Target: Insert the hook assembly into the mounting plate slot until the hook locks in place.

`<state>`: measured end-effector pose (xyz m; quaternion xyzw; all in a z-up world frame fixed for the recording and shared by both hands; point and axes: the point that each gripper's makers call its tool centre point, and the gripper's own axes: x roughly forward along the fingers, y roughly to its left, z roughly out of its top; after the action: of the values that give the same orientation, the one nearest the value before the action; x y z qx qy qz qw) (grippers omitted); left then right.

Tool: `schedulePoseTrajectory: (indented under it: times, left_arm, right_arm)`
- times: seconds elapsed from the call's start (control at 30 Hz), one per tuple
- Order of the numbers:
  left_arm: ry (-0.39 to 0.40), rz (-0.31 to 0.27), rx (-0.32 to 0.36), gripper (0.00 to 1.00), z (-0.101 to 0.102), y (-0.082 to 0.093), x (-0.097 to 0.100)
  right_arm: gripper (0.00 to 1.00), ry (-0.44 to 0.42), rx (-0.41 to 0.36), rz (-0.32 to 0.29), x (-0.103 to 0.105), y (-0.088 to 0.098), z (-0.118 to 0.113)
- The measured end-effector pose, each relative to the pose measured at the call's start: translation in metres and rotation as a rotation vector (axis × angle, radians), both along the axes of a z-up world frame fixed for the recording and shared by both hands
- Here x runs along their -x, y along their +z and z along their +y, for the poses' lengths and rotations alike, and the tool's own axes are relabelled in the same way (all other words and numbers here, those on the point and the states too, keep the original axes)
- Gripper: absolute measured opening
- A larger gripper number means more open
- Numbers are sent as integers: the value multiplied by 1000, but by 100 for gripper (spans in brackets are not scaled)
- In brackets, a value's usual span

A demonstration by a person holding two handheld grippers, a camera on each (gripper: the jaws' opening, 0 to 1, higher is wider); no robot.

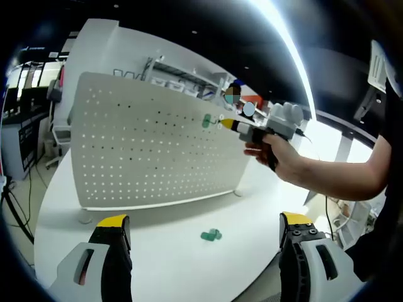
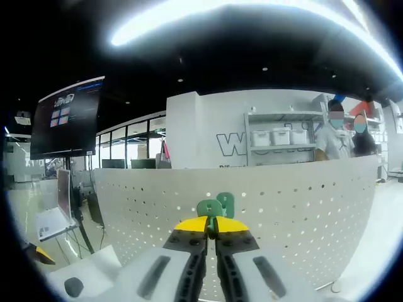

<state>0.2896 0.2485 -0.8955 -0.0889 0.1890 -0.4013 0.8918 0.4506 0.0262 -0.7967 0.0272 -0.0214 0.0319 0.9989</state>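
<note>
A white perforated mounting plate (image 1: 151, 145) stands upright on the round white table (image 1: 164, 264). A person's hand holds my right gripper (image 1: 228, 124) up to the plate's upper right area, and a green hook assembly (image 1: 206, 121) sits at its yellow tips against the plate. In the right gripper view the jaws of the right gripper (image 2: 212, 221) are shut on that green hook assembly (image 2: 217, 206), right in front of the plate (image 2: 296, 214). A second green hook piece (image 1: 211, 235) lies on the table before the plate. My left gripper (image 1: 204, 220) hangs open over the table's near side, holding nothing.
Shelves with white bins (image 2: 280, 136) and two people (image 2: 337, 135) are behind the plate. A dark wall screen (image 2: 66, 119) hangs at the left, with a laptop (image 2: 53, 220) below it. The table's curved edge (image 1: 47, 207) falls off at the left, near desks and cables.
</note>
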Motion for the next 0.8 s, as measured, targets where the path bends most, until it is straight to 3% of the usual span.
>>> schedulePoseTrajectory:
  times: [0.37, 0.8]
  left_arm:
    - [14, 12, -7, 98, 5, -4, -10]
    - [15, 34, 4, 96, 5, -10, -13]
  right_arm:
    - [0, -67, -31, -7, -18, -1, -33]
    - [0, -101, -50, -30, -38, -4, -49]
